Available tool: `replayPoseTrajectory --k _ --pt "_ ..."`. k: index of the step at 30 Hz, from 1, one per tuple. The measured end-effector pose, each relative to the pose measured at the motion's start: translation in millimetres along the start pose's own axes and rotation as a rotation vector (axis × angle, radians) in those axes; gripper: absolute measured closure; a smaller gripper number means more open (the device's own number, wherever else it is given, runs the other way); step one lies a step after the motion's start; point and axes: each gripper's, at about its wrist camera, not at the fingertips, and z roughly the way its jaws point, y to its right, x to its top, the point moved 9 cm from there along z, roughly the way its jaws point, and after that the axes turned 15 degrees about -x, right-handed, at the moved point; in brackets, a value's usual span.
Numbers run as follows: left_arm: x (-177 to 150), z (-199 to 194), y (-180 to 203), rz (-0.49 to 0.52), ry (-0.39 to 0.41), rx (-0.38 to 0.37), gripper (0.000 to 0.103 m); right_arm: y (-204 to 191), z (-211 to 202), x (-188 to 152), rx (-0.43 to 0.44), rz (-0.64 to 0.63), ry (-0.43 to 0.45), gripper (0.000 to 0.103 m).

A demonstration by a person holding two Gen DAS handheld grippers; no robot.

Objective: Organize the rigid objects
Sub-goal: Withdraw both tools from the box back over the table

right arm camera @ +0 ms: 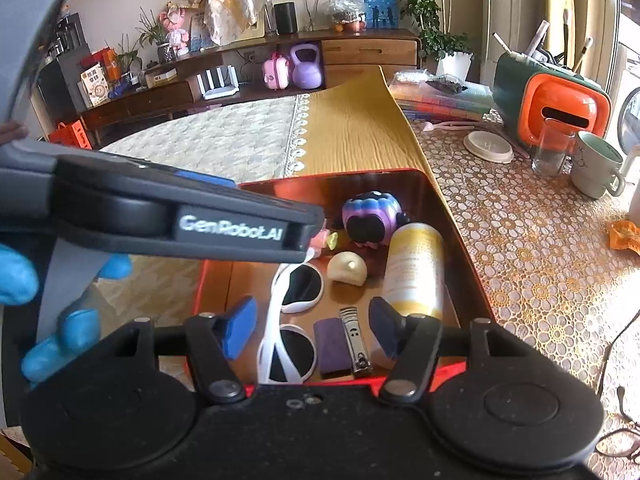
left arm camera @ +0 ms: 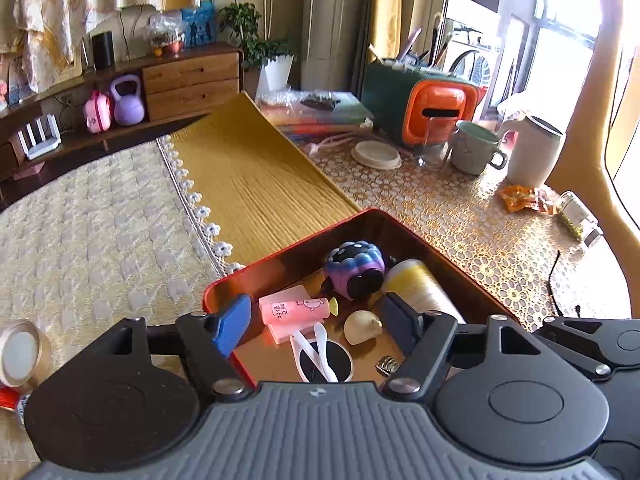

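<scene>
Red tray (right arm camera: 460,240) holds white sunglasses (right arm camera: 294,320), yellow bottle (right arm camera: 416,268).

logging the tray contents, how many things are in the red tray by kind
purple-blue round toys: 1
yellow-white cylinder bottles: 1
white-framed sunglasses: 1
cream dome-shaped toys: 1
pink printed tubes: 1
purple rectangular blocks: 1
metal nail clippers: 1
total: 7

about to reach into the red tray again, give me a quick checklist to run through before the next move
1. Left gripper open, holding nothing: ok.
2. Right gripper open, holding nothing: ok.
3. Red tray flat on the table: ok.
4. White sunglasses, nail clipper, purple block lie inside the tray: ok.
5. Yellow bottle on its side against the right wall, may roll: cannot tell.
6. Left gripper crosses the right view: not ok.
</scene>
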Motion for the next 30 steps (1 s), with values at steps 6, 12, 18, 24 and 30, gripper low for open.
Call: replayPoseTrajectory --k 6,12,18,24,30 --pt "-1.6 -29.5 2.7 0.005 0.023 -0.01 0.031 -6.6 -19.7 2.0 0.003 -0.015 0.028 0.038" --pt "-7.6 -61.0 2.1 0.01 0.048 -0.008 0.03 -13.0 -36.3 2.6 0.001 -0.008 0.046 0.029" --pt "-19.8 -92.6 -5.5 0.013 0.072 0.013 0.024 -25.7 -50.1 2.6 0.013 -0.002 0.063 0.018" --pt "-35.5 -123.2 -20.5 0.0 0.097 0.053 0.02 -45.9 -65.4 3.9 0.035 -0.021 0.1 0.007" --pt "-53.2 -148.9 -39.2 -0.016 0.113 0.069 0.018 -67.8 -76.2 7.0 0.056 -0.048 0.136 0.0"
